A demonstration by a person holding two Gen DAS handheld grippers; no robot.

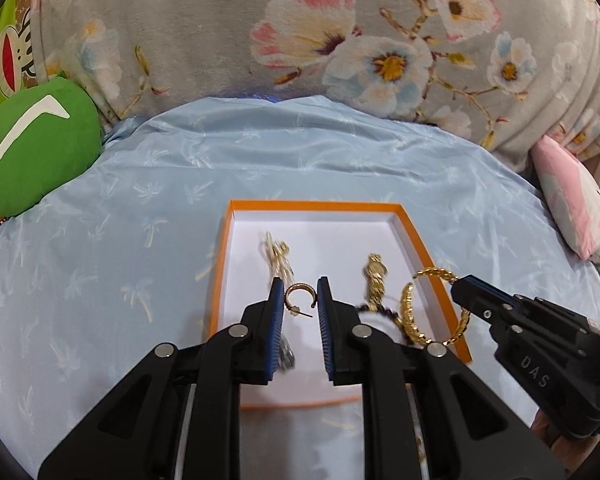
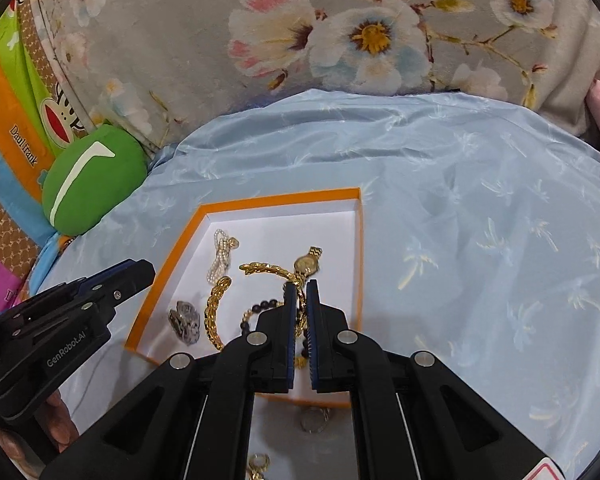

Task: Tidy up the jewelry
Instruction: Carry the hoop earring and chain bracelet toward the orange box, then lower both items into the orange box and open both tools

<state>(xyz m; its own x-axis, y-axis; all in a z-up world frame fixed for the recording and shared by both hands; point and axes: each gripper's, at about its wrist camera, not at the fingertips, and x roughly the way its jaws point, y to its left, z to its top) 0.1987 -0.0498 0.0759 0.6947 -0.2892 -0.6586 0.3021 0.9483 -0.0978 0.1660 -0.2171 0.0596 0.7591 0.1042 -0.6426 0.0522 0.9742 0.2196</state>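
An orange box with a white inside [image 1: 226, 264] [image 2: 168, 264] lies on the blue bedspread. My left gripper [image 1: 300, 292] holds a small gold hoop earring [image 1: 300, 294] between its jaws above the box. My right gripper [image 2: 301, 294] is shut on a gold leaf bangle [image 2: 266, 269] [image 1: 436, 273] and holds it over the box. In the box lie a gold watch [image 1: 375, 269] [image 2: 309, 264], a pearl string [image 2: 220, 256] [image 1: 276, 254], a gold chain bracelet [image 2: 214, 312] [image 1: 408, 312], dark beads [image 2: 266, 305] and a grey stone piece [image 2: 186, 320].
A green cushion [image 1: 32, 152] [image 2: 94, 178] lies at the left. A floral blanket [image 1: 300, 32] rises behind the bedspread. A pink pillow [image 1: 568, 200] lies at the right. A ring [image 2: 315, 420] and a gold earring [image 2: 258, 464] lie on the bedspread in front of the box.
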